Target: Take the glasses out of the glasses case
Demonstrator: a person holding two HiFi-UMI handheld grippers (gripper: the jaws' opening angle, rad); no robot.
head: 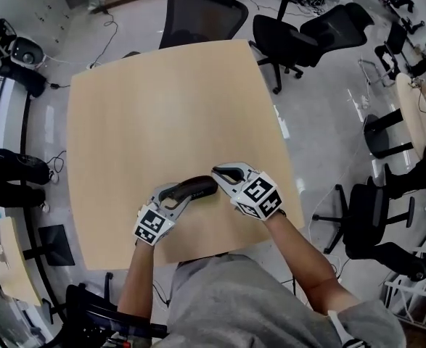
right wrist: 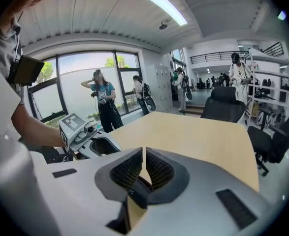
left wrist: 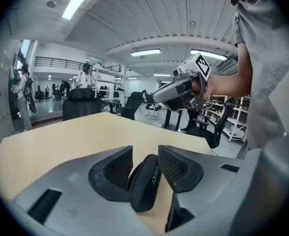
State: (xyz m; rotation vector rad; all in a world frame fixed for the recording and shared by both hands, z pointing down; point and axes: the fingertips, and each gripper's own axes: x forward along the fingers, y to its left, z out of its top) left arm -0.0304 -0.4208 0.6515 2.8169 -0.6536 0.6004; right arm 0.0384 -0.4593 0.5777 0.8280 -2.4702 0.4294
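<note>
- The pale wooden tabletop [head: 162, 100] lies under the glasses case [head: 197, 187]. The case rests on it near the edge closest to the person.
- Black office chairs stand on the floor well beyond the case. One chair [head: 202, 9] is at the tabletop's far edge, and two more [head: 300, 38] are past its far right corner. None of them is near the case.
- The person's grey shirt [head: 271, 303] fills the view just behind the case, with a bare forearm reaching forward on either side of it.
- Two bystanders [right wrist: 102, 102] stand by the windows, far off beyond the case.
- The glasses case is dark, long and closed, and lies flat between the two claws.
- The left claw [head: 175, 194] is at the case's left end. Its jaws stand well apart with that end of the case [left wrist: 146, 186] between them, and the pads do not look clamped on it.
- The right claw [head: 218, 172] is at the case's right end. Its jaws are closed together and hold nothing, and the case [right wrist: 137, 193] sits just beneath the tips.
</note>
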